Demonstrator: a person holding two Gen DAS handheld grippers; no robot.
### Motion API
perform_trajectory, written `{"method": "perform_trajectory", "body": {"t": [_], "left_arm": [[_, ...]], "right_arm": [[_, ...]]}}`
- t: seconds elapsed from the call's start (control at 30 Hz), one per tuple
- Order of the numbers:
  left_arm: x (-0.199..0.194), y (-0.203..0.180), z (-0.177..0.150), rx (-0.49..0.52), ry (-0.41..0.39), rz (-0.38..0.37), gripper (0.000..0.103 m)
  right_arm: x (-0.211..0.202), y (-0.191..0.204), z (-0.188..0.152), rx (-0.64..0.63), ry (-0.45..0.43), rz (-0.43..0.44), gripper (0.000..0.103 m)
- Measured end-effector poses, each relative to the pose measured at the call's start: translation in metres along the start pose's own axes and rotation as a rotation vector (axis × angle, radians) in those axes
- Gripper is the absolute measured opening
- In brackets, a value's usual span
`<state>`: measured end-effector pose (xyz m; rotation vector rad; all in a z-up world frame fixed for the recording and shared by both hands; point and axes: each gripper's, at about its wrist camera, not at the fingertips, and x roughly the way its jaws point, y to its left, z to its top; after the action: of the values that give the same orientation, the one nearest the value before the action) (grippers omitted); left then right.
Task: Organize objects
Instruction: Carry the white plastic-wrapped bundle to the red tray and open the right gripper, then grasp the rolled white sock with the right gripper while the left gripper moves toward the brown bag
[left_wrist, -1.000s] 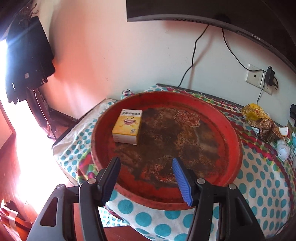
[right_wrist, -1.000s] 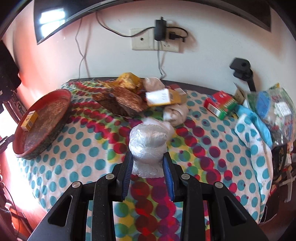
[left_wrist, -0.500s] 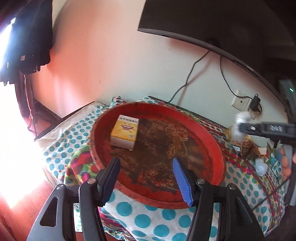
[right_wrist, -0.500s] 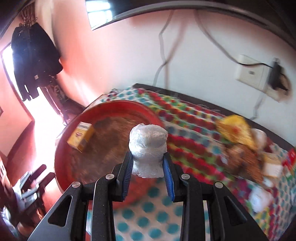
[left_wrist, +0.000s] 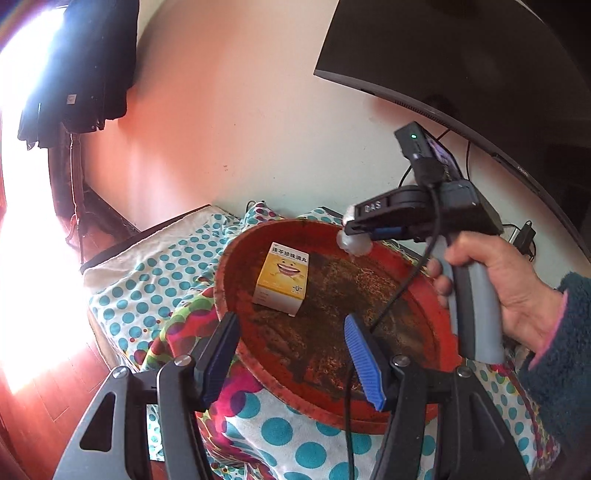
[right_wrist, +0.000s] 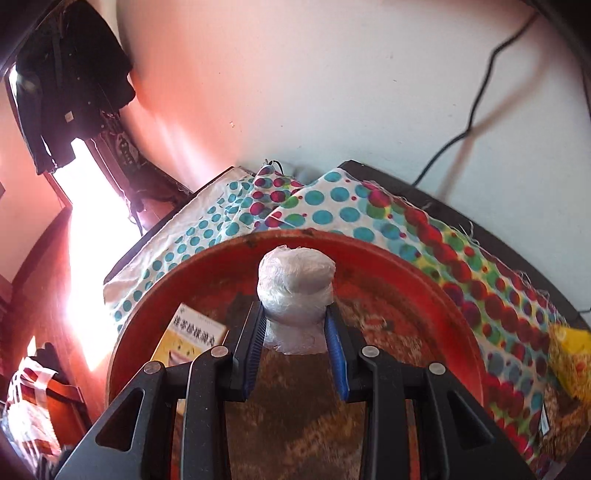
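The plastic-wrapped bundle (right_wrist: 295, 291) is clamped between the right gripper's (right_wrist: 295, 350) blue pads, held above the red tray (right_wrist: 424, 280) on the polka-dot cloth (right_wrist: 332, 214). Only the left wrist view shows the person's hand (left_wrist: 506, 291) on that gripper's handle, and the yellow box (left_wrist: 282, 277) in full, lying in the tray. The left gripper (left_wrist: 295, 358) hangs released and empty at the tray's near rim. A second ago the bundle was well away from the tray, over the cloth near the snack packets.
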<state>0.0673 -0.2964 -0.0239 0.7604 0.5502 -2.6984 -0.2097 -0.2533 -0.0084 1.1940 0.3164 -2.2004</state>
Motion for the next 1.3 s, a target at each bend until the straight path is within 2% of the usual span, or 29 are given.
{"method": "perform_trajectory", "body": {"t": [0.27,0.43,0.53,0.57,0.6,0.77,0.83,1.0,1.13,1.23,1.3], "left_arm": [[0.004,-0.014,-0.006,0.066,0.020,-0.013,0.060],[0.009,-0.023,-0.011,0.108,0.037,-0.020,0.061],[0.011,-0.022,-0.011,0.090,0.051,-0.036,0.061],[0.010,-0.022,-0.011,0.082,0.049,-0.039,0.061],[0.010,-0.021,-0.011,0.072,0.046,-0.043,0.061],[0.008,-0.020,-0.010,0.046,0.045,-0.059,0.061],[0.008,-0.022,-0.011,0.056,0.047,-0.051,0.061],[0.008,-0.039,-0.017,0.102,0.068,-0.116,0.061],[0.002,-0.068,-0.026,0.198,0.075,-0.216,0.067],[-0.008,-0.097,-0.039,0.316,0.088,-0.352,0.067],[-0.019,-0.118,-0.050,0.412,0.071,-0.395,0.067]], "right_arm": [[0.034,0.006,0.009,-0.051,0.054,-0.040,0.030],[0.042,0.010,0.009,-0.072,0.053,-0.044,0.031],[0.041,0.009,0.005,-0.068,0.046,-0.046,0.040],[0.038,0.007,0.003,-0.059,0.040,-0.037,0.051],[0.034,0.004,0.002,-0.050,0.029,-0.031,0.055],[0.011,-0.013,-0.013,-0.017,0.017,-0.030,0.055],[-0.009,-0.026,-0.028,0.000,-0.002,-0.017,0.055],[-0.061,-0.070,-0.080,0.063,-0.039,-0.037,0.055],[-0.105,-0.122,-0.129,0.125,-0.074,-0.136,0.055],[-0.132,-0.162,-0.165,0.185,-0.095,-0.218,0.055],[-0.143,-0.189,-0.186,0.232,-0.094,-0.260,0.055]]}}
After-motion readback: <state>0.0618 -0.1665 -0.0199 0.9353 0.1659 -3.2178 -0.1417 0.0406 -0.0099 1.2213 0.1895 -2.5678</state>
